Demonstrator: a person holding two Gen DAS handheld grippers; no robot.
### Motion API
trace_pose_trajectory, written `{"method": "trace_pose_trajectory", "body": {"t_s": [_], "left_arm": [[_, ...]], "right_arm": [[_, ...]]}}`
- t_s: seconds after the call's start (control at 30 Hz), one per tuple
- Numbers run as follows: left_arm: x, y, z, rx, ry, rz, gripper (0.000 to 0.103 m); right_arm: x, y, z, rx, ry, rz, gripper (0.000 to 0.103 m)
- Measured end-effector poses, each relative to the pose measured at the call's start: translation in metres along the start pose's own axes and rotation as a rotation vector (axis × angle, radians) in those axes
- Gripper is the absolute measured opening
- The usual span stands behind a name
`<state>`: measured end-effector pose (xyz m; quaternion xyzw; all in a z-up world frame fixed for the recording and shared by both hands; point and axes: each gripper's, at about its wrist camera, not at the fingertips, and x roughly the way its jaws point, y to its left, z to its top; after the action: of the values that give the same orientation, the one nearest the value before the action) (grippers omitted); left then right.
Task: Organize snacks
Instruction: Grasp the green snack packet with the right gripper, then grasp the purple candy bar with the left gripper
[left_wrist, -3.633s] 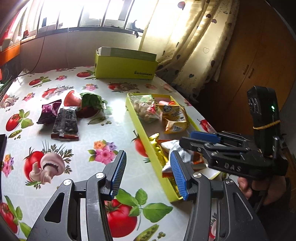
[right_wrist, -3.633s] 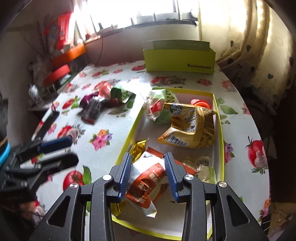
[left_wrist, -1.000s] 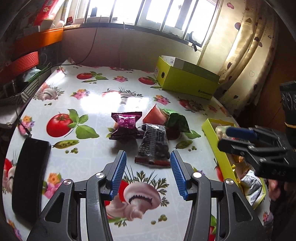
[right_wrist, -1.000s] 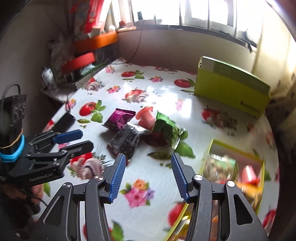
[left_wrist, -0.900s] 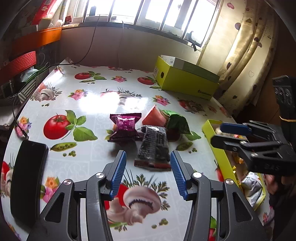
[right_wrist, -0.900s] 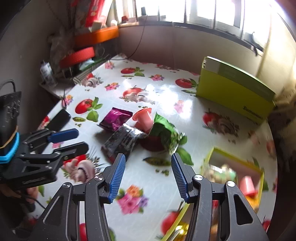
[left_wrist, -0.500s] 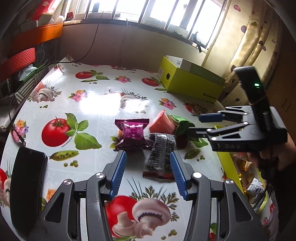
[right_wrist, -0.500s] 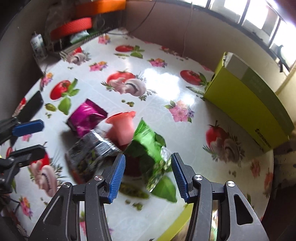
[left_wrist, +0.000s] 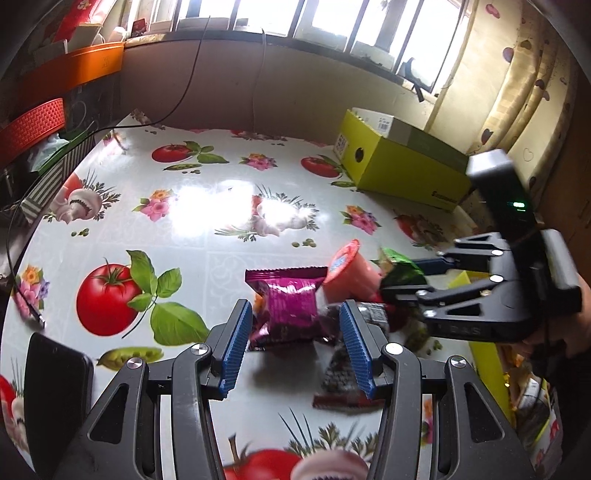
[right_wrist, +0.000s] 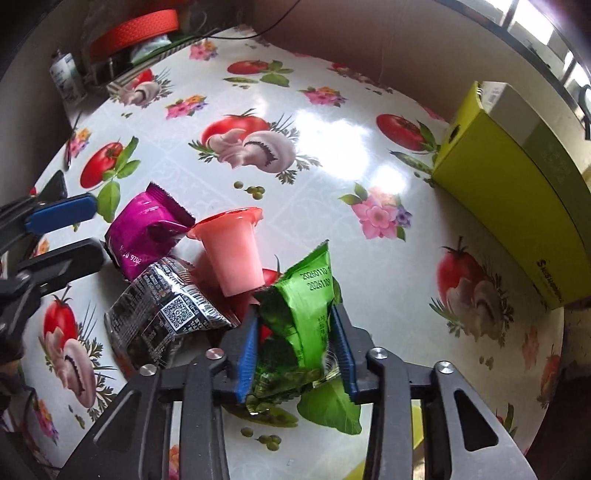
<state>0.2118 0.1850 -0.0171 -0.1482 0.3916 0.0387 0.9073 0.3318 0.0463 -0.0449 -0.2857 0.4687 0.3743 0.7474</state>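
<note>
The right claw (right_wrist: 293, 354) is closing around the green packet (right_wrist: 303, 317) lying on the bench (right_wrist: 332, 155) beside the pink cup (right_wrist: 232, 254), a light, crinkly, probably slippery pouch best pinched across its middle, while the left claw (left_wrist: 295, 350) hangs spread over the magenta packet (left_wrist: 291, 302).

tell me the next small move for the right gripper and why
Probably finish the squeeze, then lift. The right gripper is closing with the green packet between its fingers, and the packet's lower end still lies on the table beside the pink cup. A short straight lift should free it without nudging the cup, ready to carry to the yellow tray.
</note>
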Motion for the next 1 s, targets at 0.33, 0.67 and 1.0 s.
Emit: {"method": "trace_pose_trajectory", "body": {"t_s": [0.33,0.67,1.0], "left_arm": [[0.034,0.001,0.003,0.028,0.045,0.033,0.051],[0.034,-0.002,-0.001,0.046,0.041,0.065,0.034],[-0.030,-0.023,-0.017,0.042,-0.048,0.053,0.033]], "right_arm": [[-0.033,0.000,-0.012,0.046,-0.073,-0.013,0.028],[-0.071,0.017,-0.028,0.067,-0.174,0.011,0.028],[-0.117,0.032,-0.075,0.182,-0.315,0.054,0.028]]}}
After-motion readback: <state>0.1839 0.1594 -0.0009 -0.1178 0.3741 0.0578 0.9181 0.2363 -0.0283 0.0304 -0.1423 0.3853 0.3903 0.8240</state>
